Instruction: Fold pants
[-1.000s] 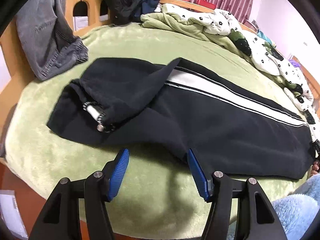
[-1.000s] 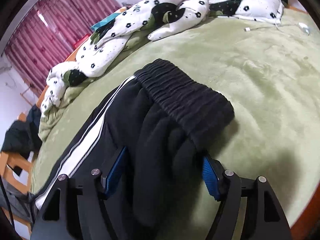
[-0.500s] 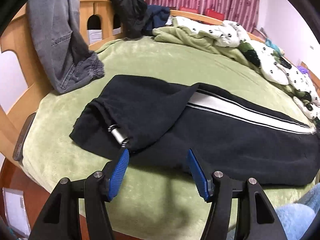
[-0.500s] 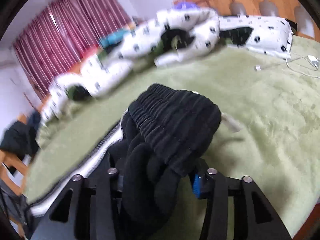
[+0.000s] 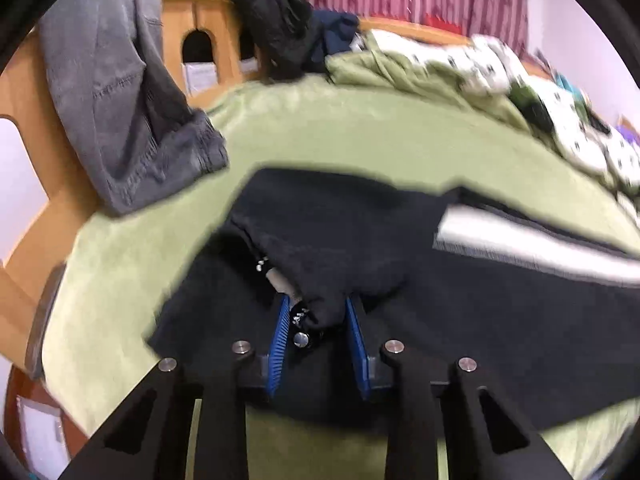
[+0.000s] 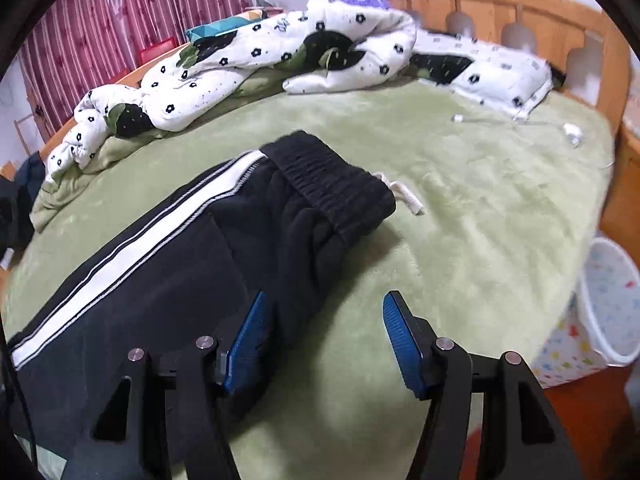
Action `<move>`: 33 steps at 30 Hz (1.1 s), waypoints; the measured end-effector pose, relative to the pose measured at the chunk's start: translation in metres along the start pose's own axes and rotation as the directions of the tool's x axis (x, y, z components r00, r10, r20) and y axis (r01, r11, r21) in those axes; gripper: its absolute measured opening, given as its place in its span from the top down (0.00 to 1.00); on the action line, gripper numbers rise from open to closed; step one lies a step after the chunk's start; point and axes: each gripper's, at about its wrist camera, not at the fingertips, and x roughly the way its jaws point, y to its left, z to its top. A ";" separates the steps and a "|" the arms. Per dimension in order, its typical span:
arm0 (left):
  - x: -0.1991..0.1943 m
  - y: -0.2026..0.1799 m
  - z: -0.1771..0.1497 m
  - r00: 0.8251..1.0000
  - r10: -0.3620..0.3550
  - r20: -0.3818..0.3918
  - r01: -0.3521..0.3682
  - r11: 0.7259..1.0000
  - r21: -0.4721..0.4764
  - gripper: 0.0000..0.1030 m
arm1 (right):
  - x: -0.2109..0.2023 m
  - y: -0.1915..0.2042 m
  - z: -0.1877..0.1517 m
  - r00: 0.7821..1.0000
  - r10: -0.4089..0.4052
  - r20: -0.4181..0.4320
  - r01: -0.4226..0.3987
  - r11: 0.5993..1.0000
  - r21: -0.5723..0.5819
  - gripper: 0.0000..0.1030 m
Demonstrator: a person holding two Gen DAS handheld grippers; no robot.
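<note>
**Left clamping on cuff, right letting go of waistband**

Left gripper (image 5: 318, 326): closing on the bunched black cuff (image 5: 320, 300) of the pants (image 5: 460, 300), blue pads (image 5: 280, 332) now pinching fabric where half a second back standing spread short of it. Zipper pull and metal snap sitting right between the pads. Left view blurring, so closing in while clamping.

Right gripper (image 6: 326, 340): opening, jaws spread, nothing pinched. Left-side pad (image 6: 248, 340) lying against the trouser fabric at 9 o'clock, other pad over bare blanket. Waistband (image 6: 336, 192) dropped back flat, at 12 o'clock from the fingertips, white drawstring (image 6: 404, 196) poking out at its 3 o'clock; half a second ago bunched up inside the jaws.

Pants stretched lengthwise across the green blanket (image 6: 480, 208), white stripe (image 6: 140, 248) running up top. Grey jeans (image 5: 128, 112) hanging on the footboard at 10 o'clock, well apart; floral quilt (image 6: 248, 64) heaped at 12.

Likely meaning: waist end placed, leg end secured — probably set for carrying cuff toward waistband. Fold itself not yet made.
</note>
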 end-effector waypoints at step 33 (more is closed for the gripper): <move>0.139 0.058 0.102 0.993 -0.098 -0.068 0.083 0.977 -0.198 0.79 | -0.002 0.191 0.000 0.999 0.036 -0.027 -0.041 0.970 -0.239 0.42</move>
